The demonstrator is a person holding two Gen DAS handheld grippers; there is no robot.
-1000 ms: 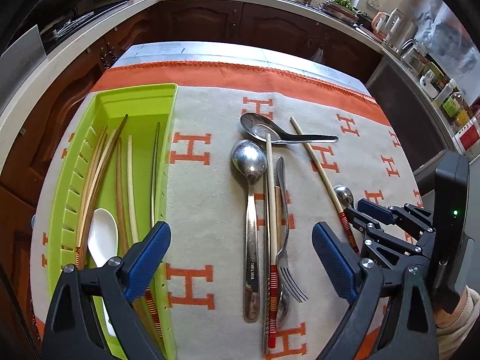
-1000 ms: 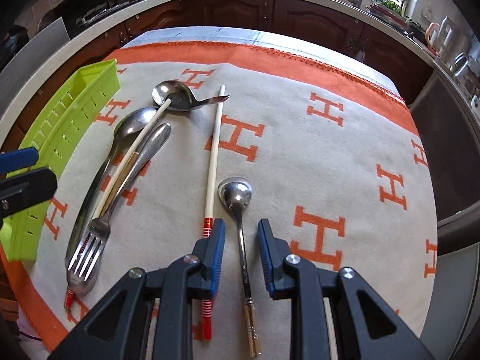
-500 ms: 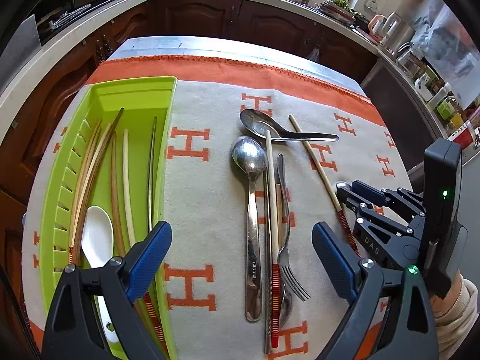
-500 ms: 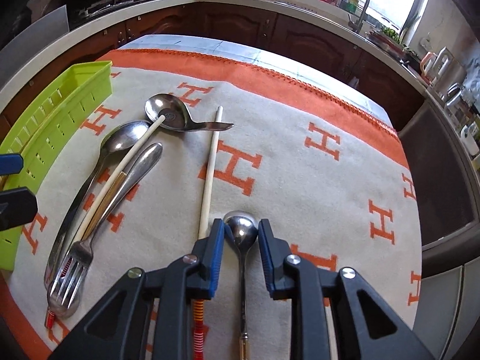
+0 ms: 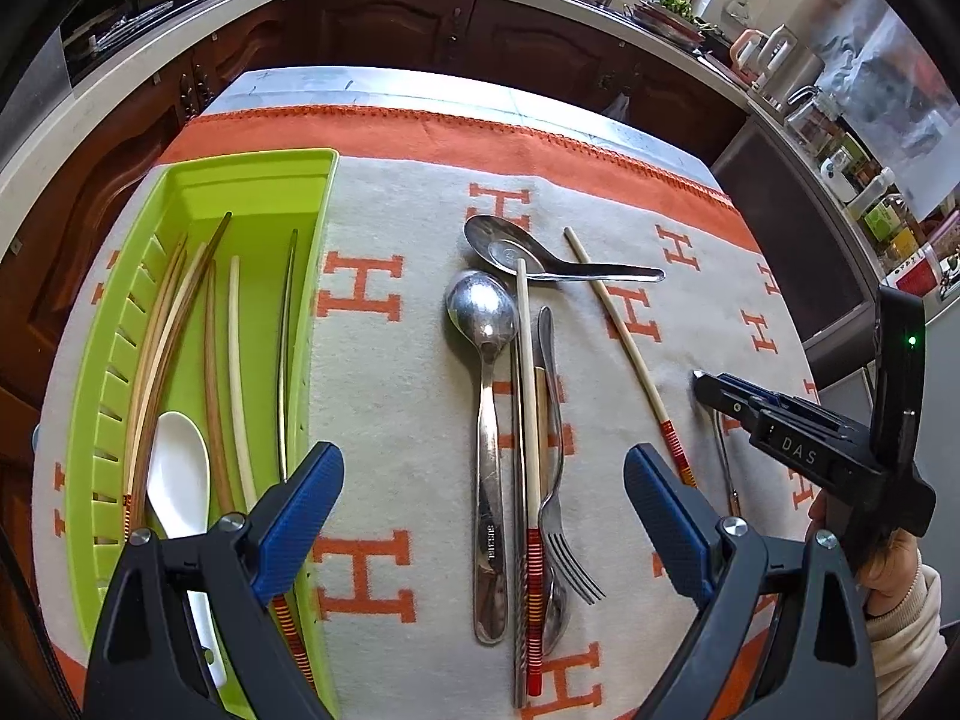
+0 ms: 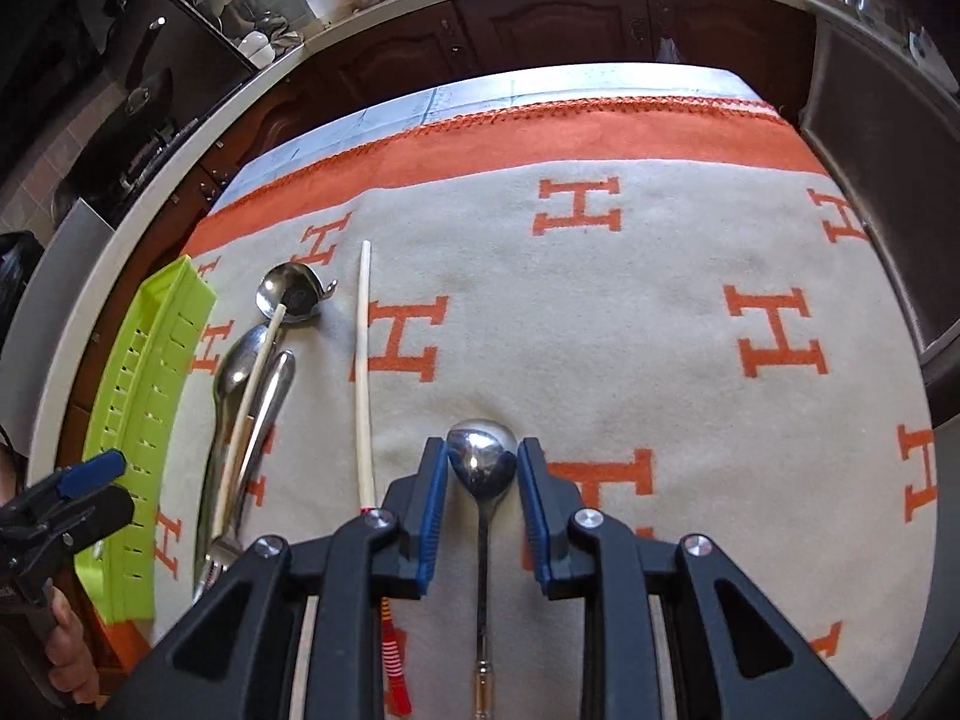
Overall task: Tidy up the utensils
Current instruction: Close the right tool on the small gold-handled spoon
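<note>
In the last second the right claw point(image 6: 482, 468) has slid forward along the small spoon point(image 6: 482, 462) lying on the tabletop; its narrowly parted pads now flank the bowl, not yet gripping. The left claw point(image 5: 483, 504) hangs wide open, holding nothing, beside the green tray point(image 5: 252, 180).

The left gripper point(image 5: 483, 525) hangs above the tabletop point(image 5: 390, 396) with its blue-padded jaws spread wide. The right gripper point(image 6: 482, 480) is low over the tabletop, tilted downward, its jaws narrowed but with a visible gap between the pads. In the left wrist view, the right hand point(image 5: 882, 564) in a cream sleeve grips its handle, near the tabletop's right edge.
</note>
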